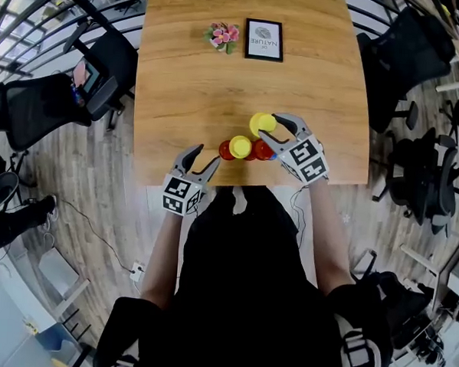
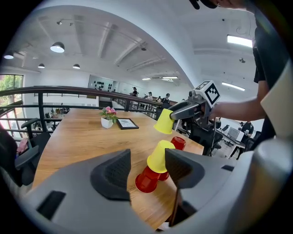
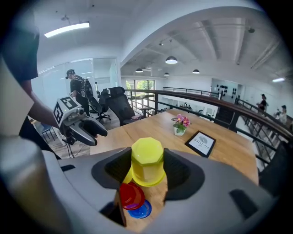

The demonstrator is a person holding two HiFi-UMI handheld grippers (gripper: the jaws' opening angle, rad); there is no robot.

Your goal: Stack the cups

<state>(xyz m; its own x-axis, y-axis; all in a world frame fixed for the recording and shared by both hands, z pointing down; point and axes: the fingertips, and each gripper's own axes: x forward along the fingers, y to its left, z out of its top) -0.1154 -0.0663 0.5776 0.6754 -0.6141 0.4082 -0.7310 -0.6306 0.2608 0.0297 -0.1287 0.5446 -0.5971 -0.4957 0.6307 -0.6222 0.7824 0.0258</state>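
The right claw (image 1: 271,130) clamps an upturned yellow cup (image 3: 147,162) above the worktop (image 1: 189,85), likely to cap the yellow-on-red stack (image 1: 240,147) just below it; the left claw (image 1: 202,160) gapes empty near that stack, perhaps to steady it.

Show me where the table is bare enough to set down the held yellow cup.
The middle of the table is bare wood, between the flower pot and framed picture at the far end and the cup cluster by the near edge. It is crowded only around that cluster.
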